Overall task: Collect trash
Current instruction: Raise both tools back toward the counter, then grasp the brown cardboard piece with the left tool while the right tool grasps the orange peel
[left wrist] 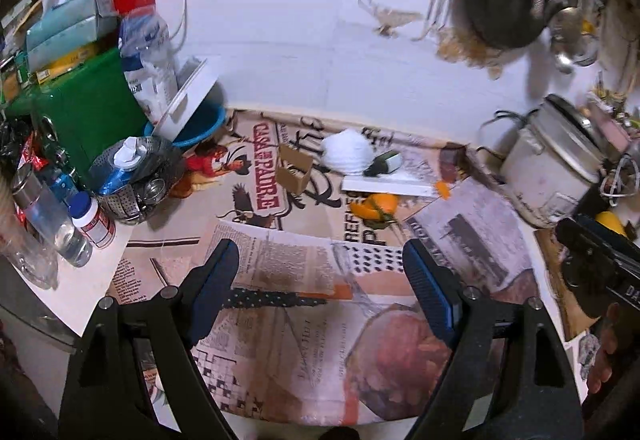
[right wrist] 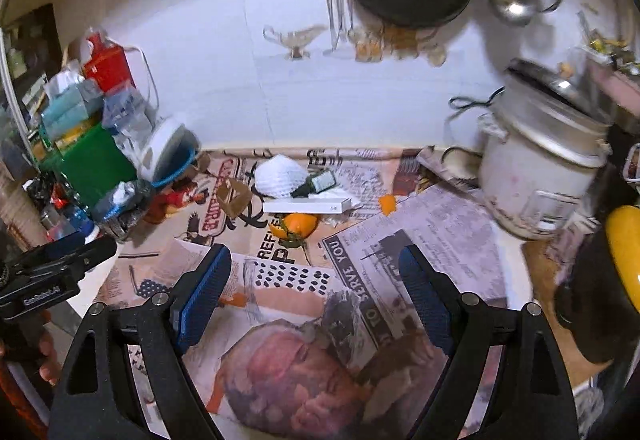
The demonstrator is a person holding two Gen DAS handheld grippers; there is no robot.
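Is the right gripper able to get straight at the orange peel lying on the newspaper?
Probably yes. The right gripper is open and empty, and only flat newspaper lies between it and the orange peel. The white box sits just behind the peel, not in front.

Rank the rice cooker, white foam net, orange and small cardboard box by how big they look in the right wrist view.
1. rice cooker, also nearer the camera
2. white foam net
3. orange and small cardboard box look alike, so unranked

Orange peel (left wrist: 374, 208), white foam net (left wrist: 347, 155), cardboard scrap (left wrist: 295, 167)
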